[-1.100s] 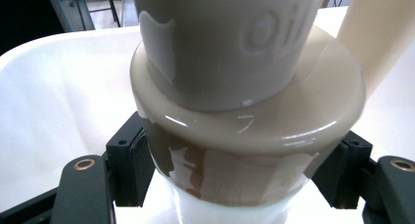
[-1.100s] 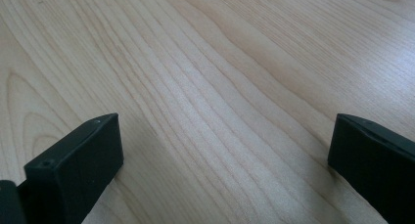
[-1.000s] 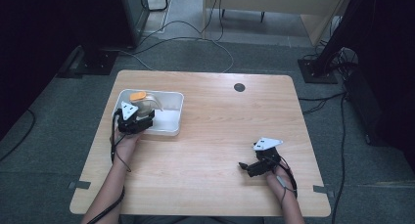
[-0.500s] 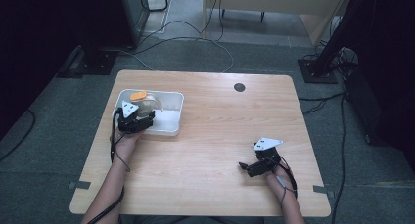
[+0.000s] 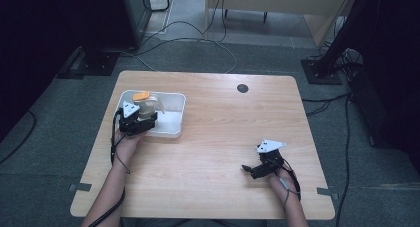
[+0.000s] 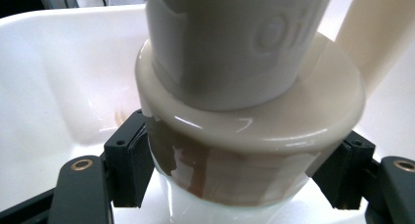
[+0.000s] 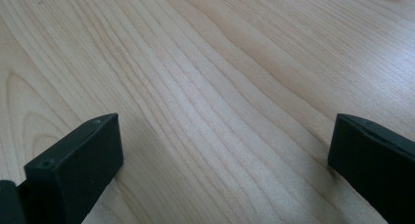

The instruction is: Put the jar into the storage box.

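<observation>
Light wooden table, rounded corners, visible grain. Small dark round cap near its far edge. Grey tape tabs at near corners. Grey carpet floor around. Cables looping beyond far edge. Black stand base off far right corner.

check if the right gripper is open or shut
Open. The right gripper shows its two black jaws standing wide apart over bare wooden table, with nothing between them.
</observation>
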A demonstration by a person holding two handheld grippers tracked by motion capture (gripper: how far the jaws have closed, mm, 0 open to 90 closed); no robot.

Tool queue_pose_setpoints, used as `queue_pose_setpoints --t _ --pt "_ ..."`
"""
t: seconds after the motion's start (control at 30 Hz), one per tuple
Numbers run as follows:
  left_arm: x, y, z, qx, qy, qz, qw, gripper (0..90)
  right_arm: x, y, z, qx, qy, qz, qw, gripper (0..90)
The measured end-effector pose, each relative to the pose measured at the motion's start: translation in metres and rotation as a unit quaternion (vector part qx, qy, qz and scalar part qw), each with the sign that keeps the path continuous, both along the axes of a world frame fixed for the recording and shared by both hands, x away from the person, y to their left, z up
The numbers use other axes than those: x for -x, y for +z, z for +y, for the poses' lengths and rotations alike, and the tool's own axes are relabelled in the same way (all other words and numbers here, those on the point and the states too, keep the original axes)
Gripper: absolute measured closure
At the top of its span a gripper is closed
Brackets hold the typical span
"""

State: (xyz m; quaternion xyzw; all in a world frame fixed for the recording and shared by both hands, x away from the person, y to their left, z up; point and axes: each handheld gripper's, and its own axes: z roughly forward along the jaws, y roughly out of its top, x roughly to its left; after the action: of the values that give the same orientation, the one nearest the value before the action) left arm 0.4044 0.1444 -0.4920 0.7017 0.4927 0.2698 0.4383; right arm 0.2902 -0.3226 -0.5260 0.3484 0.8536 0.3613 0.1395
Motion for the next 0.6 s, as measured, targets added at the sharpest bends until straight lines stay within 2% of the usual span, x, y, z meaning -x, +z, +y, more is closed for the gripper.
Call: queue_pose_setpoints --t 0.1,0.23,0.27,0.37,0.5,0.6 --pt "0.0001 0.0012 0.0011 0.008 -0.002 0.001 1.0 22.3 -0.0001 0.0 0.0 0.0 0.0 0.0 1.0 0.0" --pt "0.0009 0.0036 0.0039 0.015 0.001 0.0 0.9999 21.9 -0.0001 0.0 0.0 0.0 0.0 0.0 1.0 0.0" --pt "0.0028 0.0059 0.0056 0.013 -0.006 0.0 0.9999 21.9 -0.0001 0.0 0.0 0.0 0.0 0.0 1.0 0.0" --pt "0.0028 0.0059 0.0056 0.013 -0.006 0.0 0.9999 21.8 0.0001 -0.0001 -0.0001 0.0 0.001 -0.001 1.0 0.0" --pt "0.0051 0.0079 0.0051 -0.002 -0.017 0.001 0.9998 21.8 0.0003 -0.0001 -0.0001 -0.001 0.001 0.0 1.0 0.0" --pt "0.006 0.0089 0.0052 -0.004 -0.025 0.005 0.9997 21.7 0.0004 -0.0001 -0.0003 0.0 0.002 0.0 1.0 0.0"
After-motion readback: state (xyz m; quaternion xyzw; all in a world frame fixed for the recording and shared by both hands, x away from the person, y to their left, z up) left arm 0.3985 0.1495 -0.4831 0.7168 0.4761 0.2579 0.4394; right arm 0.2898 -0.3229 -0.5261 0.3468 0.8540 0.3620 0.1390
